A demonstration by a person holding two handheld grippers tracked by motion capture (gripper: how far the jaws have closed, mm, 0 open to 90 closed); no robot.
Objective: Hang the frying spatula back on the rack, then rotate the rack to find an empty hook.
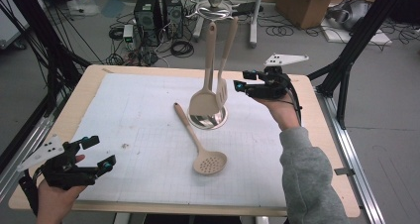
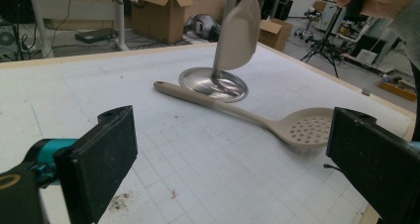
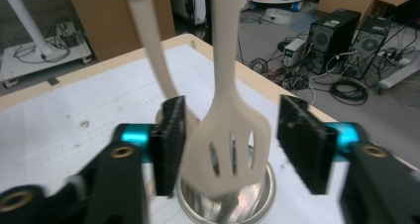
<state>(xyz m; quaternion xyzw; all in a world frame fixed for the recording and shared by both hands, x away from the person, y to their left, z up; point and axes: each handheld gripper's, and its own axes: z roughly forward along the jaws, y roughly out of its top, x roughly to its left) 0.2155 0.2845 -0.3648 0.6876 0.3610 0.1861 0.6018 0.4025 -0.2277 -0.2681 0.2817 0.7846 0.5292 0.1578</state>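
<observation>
- Slotted turner hangs on the utensil stand, blade just above the stand's round steel base; a solid spatula hangs just beside it at its 9 o'clock in the high view.
- Right claw sits level at the turner's 3 o'clock in the high view. In the right gripper view the blade is between the two pads with a gap on each side: jaws at moderate width, nothing pressed.
- Judgement: the step in hand is hanging utensils on the stand; the turner looks freshly placed and released.
- Skimmer lies flat on the worktop, bowl toward 6 o'clock, handle tip near the base.
- Left claw hovers near the worktop's 7 o'clock corner, jaws wide, empty, facing the skimmer.
- Next move, as I judge it: draw the right claw back toward 3 o'clock without nudging the turner, then grasp the skimmer's handle and lift its end to a free hook.
</observation>
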